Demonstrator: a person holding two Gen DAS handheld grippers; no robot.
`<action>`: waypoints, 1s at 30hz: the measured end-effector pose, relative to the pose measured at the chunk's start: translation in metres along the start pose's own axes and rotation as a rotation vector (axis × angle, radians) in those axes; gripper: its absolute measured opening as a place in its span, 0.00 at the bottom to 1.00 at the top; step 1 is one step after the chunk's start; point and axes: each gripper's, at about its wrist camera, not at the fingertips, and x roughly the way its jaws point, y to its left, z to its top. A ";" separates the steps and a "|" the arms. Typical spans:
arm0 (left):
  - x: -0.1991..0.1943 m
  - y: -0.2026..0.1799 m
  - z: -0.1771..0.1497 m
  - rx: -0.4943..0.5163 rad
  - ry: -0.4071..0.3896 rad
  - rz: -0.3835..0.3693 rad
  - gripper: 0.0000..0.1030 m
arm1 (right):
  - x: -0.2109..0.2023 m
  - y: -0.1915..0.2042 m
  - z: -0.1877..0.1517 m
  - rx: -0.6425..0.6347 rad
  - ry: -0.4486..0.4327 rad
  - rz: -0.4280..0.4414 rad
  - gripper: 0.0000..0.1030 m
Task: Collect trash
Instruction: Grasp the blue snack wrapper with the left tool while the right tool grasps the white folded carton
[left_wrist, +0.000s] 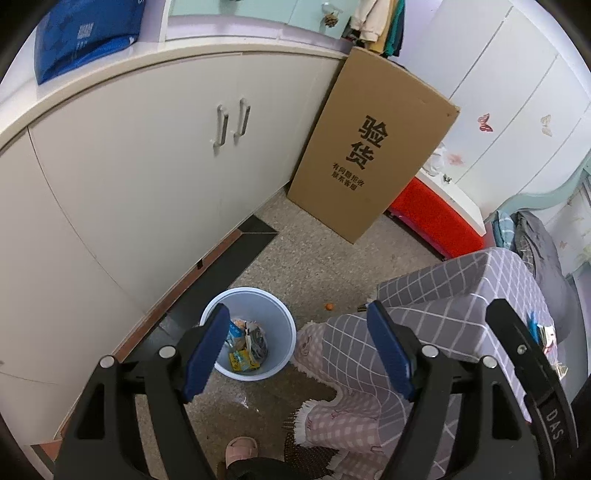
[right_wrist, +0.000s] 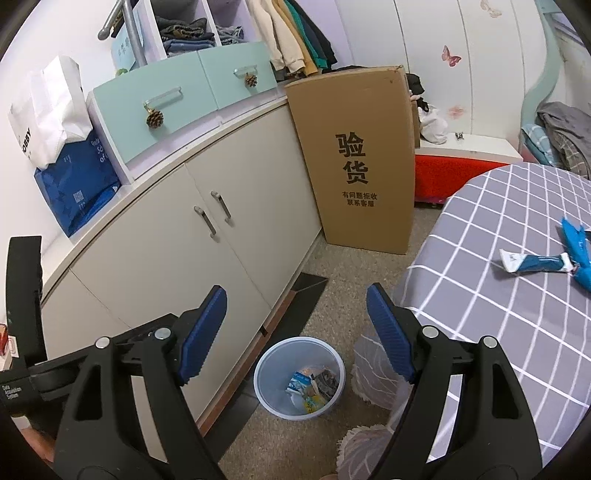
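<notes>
Left gripper (left_wrist: 297, 354) pitched steeply down over the round pale-blue plastic bin (left_wrist: 248, 333) on the speckled floor, ribbed blue pads spread wide with nothing between them; right gripper (right_wrist: 296, 334) angled less steeply toward the same bin (right_wrist: 299, 377), jaws likewise spread and empty. Bin holds crumpled wrappers (right_wrist: 312, 384), blue-white and yellow, apparently foil or paper, though too small to tell. Right of the bin stands the bench (right_wrist: 517, 295), draped in grey checked cloth, with blue-and-white torn wrappers (right_wrist: 546, 260) lying flat on top, well apart from both grippers.
</notes>
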 end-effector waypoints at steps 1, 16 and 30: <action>-0.005 -0.004 -0.001 0.004 -0.008 -0.002 0.73 | -0.003 -0.001 0.000 0.003 -0.004 -0.001 0.75; -0.054 -0.107 -0.033 0.142 -0.060 -0.086 0.73 | -0.097 -0.083 -0.001 0.107 -0.092 -0.064 0.77; -0.051 -0.242 -0.089 0.349 0.002 -0.146 0.74 | -0.193 -0.249 -0.037 0.322 -0.131 -0.296 0.79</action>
